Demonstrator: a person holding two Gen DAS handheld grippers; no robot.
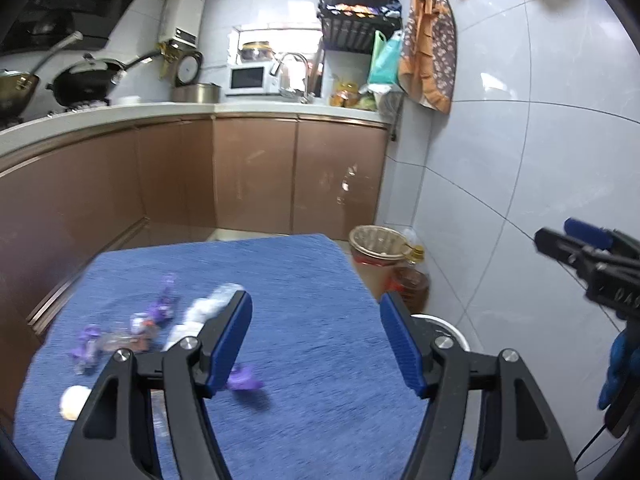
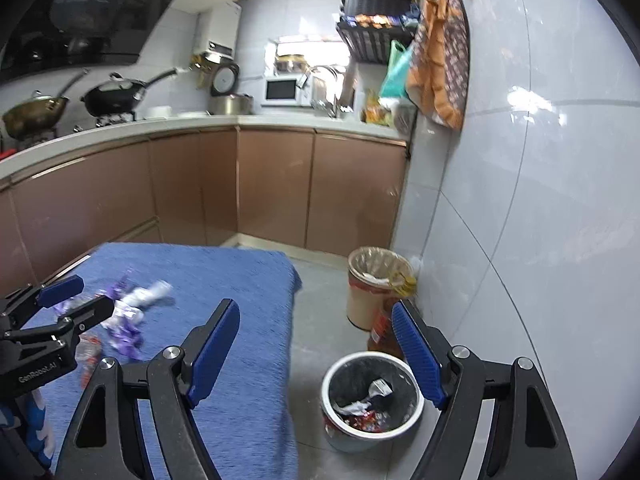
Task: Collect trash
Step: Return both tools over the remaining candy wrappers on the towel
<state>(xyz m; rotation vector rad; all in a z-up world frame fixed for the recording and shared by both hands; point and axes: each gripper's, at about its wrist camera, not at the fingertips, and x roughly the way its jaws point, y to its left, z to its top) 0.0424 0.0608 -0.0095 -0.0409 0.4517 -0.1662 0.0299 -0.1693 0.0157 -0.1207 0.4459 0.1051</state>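
Note:
Trash lies on the blue-cloth table (image 1: 320, 380): purple wrappers (image 1: 162, 308), a crumpled white tissue (image 1: 200, 312), a purple scrap (image 1: 242, 378) and a small white wad (image 1: 74, 400). My left gripper (image 1: 316, 308) hovers open over the cloth, right of the pile, with nothing between its pads. In the right wrist view the left gripper (image 2: 96, 292) sits above the trash pile (image 2: 128, 312). My right gripper (image 2: 316, 312) is open and empty, above the table's right edge and the white waste bin (image 2: 348, 442), which holds wrappers and paper. Its tips (image 1: 554, 232) show at the left wrist view's right edge.
A second bin with a tan liner (image 2: 378, 280) and an oil bottle (image 2: 384, 332) stand by the tiled wall (image 2: 520, 240). Brown cabinets (image 2: 272, 188) run behind the table. The waste bin's rim (image 1: 448, 325) peeks past the table's right edge.

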